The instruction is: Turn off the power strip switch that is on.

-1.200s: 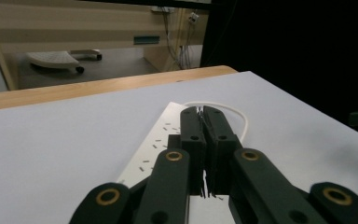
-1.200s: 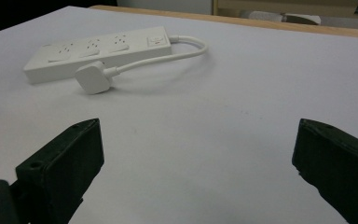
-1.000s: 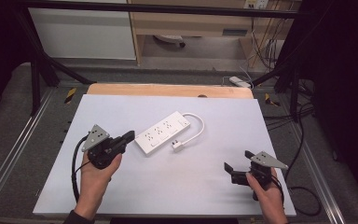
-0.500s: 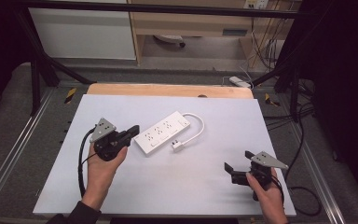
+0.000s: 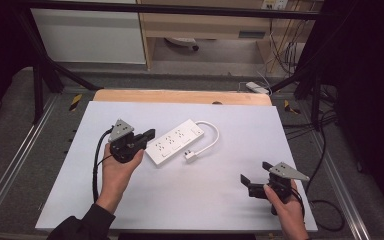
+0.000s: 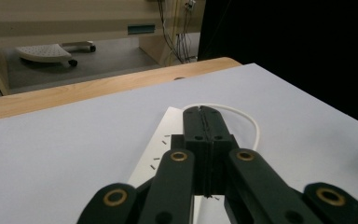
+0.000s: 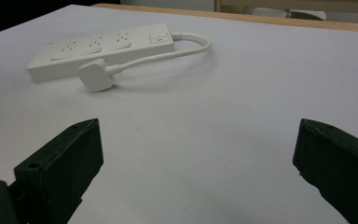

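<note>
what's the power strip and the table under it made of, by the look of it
Power strip: probably moulded white plastic, smooth with a slight sheen; its cord looks like white rubbery sheathing. Table: a tan wooden edge shows at the back, likely wood or laminate, under a matte pale sheet, perhaps paper or plastic.

The high view is looking down and forward over the table (image 5: 180, 200). The left gripper (image 5: 147, 136) camera is sitting close behind its jaws, facing the strip (image 6: 168, 135) just ahead. The right gripper (image 5: 252, 176) camera is looking low across the table at the same strip (image 7: 98, 49), well ahead.
</note>
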`<act>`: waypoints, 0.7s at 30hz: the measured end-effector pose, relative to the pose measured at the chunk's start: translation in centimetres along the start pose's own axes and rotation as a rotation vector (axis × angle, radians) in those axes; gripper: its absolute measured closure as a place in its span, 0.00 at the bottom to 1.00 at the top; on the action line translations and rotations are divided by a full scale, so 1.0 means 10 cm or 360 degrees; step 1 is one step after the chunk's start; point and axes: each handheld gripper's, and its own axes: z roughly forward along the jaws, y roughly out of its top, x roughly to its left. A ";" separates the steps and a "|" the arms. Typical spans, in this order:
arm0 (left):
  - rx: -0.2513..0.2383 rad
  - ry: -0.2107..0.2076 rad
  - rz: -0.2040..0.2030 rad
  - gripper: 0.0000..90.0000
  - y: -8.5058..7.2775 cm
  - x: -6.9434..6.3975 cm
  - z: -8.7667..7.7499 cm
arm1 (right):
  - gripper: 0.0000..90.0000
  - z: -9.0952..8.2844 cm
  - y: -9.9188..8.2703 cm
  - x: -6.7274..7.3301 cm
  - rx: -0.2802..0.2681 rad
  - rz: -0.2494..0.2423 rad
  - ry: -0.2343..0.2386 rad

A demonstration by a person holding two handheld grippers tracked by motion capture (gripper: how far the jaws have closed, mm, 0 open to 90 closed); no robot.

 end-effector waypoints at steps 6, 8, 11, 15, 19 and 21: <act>0.0027 0.0006 0.0004 1.00 0.00 0.02 0.09 | 0.02 0.00 0.00 0.00 -0.0005 0.0004 0.0005; 0.0038 0.0007 0.0007 1.00 -0.01 0.01 0.12 | 0.02 0.00 0.00 0.00 -0.0002 0.0004 0.0008; 0.0059 0.0004 0.0013 1.00 -0.02 0.01 0.16 | 0.02 0.00 0.00 -0.01 0.0002 0.0005 0.0010; 0.0083 0.0004 0.0021 1.00 -0.04 0.00 0.22 | 0.02 0.01 0.00 -0.01 0.0007 0.0012 0.0010; 0.0110 0.0004 0.0034 1.00 -0.05 -0.01 0.26 | 0.02 0.01 -0.01 -0.01 0.0008 0.0010 0.0012; 0.0121 0.0006 0.0037 1.00 -0.06 -0.01 0.27 | 0.02 0.01 -0.01 -0.01 0.0009 0.0013 0.0014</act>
